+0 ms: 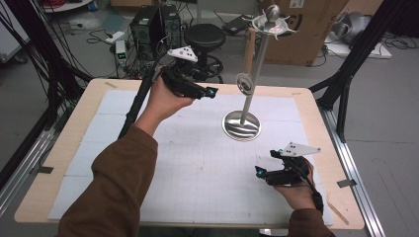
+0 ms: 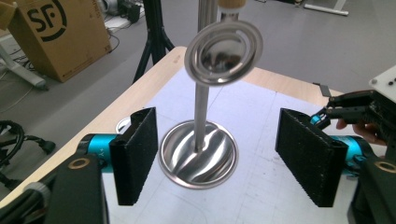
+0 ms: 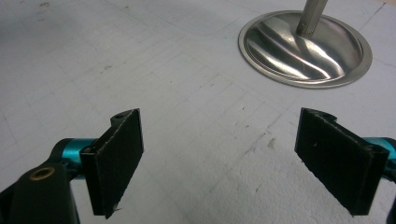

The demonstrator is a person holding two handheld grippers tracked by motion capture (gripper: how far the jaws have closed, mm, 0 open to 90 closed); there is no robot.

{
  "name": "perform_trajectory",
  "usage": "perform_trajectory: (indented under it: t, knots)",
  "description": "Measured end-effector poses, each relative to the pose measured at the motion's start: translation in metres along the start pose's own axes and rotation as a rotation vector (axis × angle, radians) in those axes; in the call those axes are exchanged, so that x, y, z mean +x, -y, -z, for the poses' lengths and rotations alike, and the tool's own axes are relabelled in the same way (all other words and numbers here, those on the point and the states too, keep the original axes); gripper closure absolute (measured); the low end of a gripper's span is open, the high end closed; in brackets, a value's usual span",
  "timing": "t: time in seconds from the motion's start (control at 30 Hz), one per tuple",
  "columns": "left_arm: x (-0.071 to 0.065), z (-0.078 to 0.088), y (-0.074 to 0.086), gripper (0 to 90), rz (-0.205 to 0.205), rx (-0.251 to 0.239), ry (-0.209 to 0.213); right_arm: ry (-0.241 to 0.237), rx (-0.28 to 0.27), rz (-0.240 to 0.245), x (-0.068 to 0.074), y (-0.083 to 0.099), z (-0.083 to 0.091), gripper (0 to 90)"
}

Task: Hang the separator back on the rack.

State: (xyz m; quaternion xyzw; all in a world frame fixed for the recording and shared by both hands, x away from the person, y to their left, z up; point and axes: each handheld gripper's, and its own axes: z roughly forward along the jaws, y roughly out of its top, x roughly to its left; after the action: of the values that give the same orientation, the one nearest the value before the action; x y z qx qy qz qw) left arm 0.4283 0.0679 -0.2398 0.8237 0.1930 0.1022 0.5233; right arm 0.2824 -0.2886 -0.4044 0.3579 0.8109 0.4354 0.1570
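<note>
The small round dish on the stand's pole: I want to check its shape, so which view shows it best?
The left gripper view: the small round dish faces the camera up close, ringed rim sharp. The high view shows it small and edge-on. The right gripper view has the stand's base.

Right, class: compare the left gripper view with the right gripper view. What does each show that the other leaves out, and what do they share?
Left gripper view alone: the round ring piece high on the metal stand's pole, a cardboard box on the floor, the table's wooden edge, and the right gripper farther off.

Right gripper view alone: its own open fingers close above the white mat.

Both: the stand's shiny round base, the pole's foot, the white mat, and a pair of black padded fingers standing apart with nothing between them.
</note>
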Motion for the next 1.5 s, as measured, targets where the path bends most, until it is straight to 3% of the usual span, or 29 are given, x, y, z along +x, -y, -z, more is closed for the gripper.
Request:
perform_trajectory:
  t: [0.37,0.97,1.27,1.4,1.5]
  knots:
    - [0.0,0.029,0.02,24.2,0.013,-0.022,0.004,-0.006,0.009,0.008,0.003,-0.002,-0.004,14.3]
    - [-0.012,0.067,0.057,14.4,0.025,-0.041,0.025,-0.01,0.03,0.02,0.005,-0.002,-0.009,14.3]
    - [-0.016,0.084,0.084,11.6,0.044,-0.043,0.009,-0.018,0.033,0.022,0.007,-0.003,-0.011,14.3]
    - [-0.02,0.094,0.095,11.5,0.049,-0.067,0.008,-0.016,0.036,0.025,0.007,-0.003,-0.012,14.2]
    - [-0.022,0.103,0.107,10.4,0.06,-0.064,-0.02,-0.018,0.034,0.025,0.007,-0.003,-0.011,14.2]
